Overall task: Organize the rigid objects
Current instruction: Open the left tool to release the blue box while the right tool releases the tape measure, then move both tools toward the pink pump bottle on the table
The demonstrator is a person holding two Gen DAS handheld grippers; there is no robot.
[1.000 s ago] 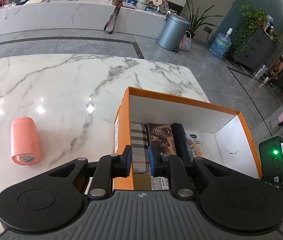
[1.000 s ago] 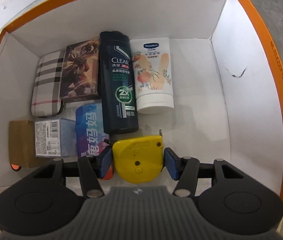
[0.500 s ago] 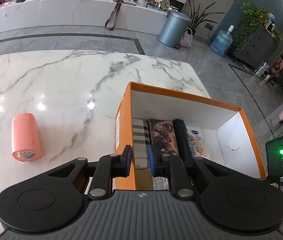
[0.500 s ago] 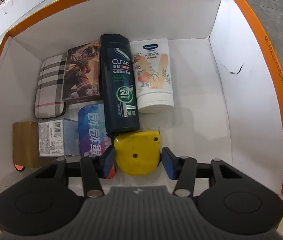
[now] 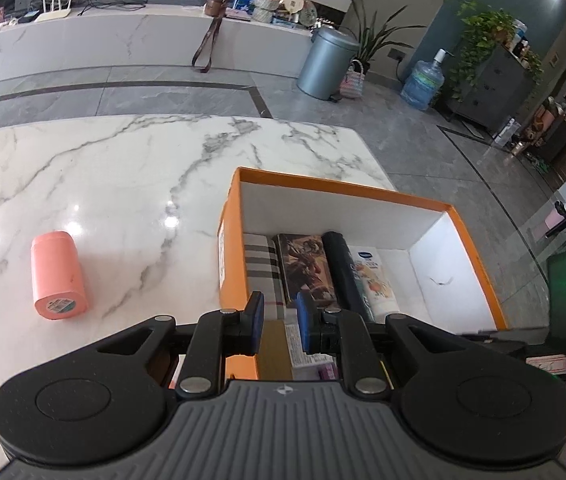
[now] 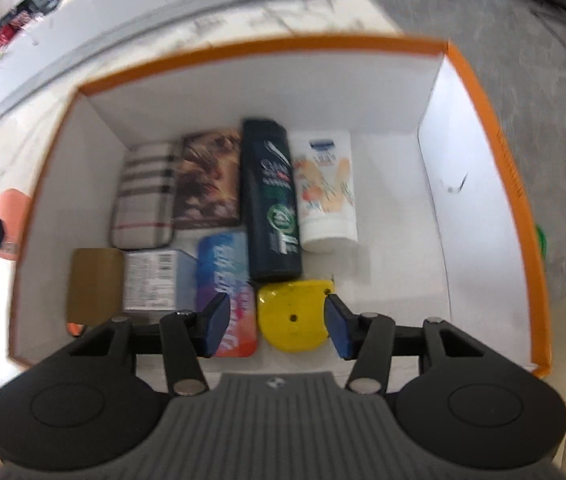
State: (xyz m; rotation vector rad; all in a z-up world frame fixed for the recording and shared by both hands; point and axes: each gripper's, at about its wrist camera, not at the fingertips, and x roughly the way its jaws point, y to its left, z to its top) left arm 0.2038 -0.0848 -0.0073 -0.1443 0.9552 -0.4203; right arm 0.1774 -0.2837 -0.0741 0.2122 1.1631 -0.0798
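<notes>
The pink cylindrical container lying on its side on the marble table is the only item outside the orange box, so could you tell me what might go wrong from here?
1. The pink cylindrical container lies on its side on the smooth marble table; a nudge could roll it away.
2. The orange box is free only on its right side; a careless drop could disturb the yellow tape measure.
3. The left tool is nearly shut and hovers over the box's wall; it must open before any grasp.

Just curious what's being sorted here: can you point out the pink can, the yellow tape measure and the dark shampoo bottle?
pink can (image 5: 57,276): left wrist view, middle of its side.
yellow tape measure (image 6: 291,316): right wrist view, flat yellow face.
dark shampoo bottle (image 6: 271,200): right wrist view, middle of its label.
</notes>
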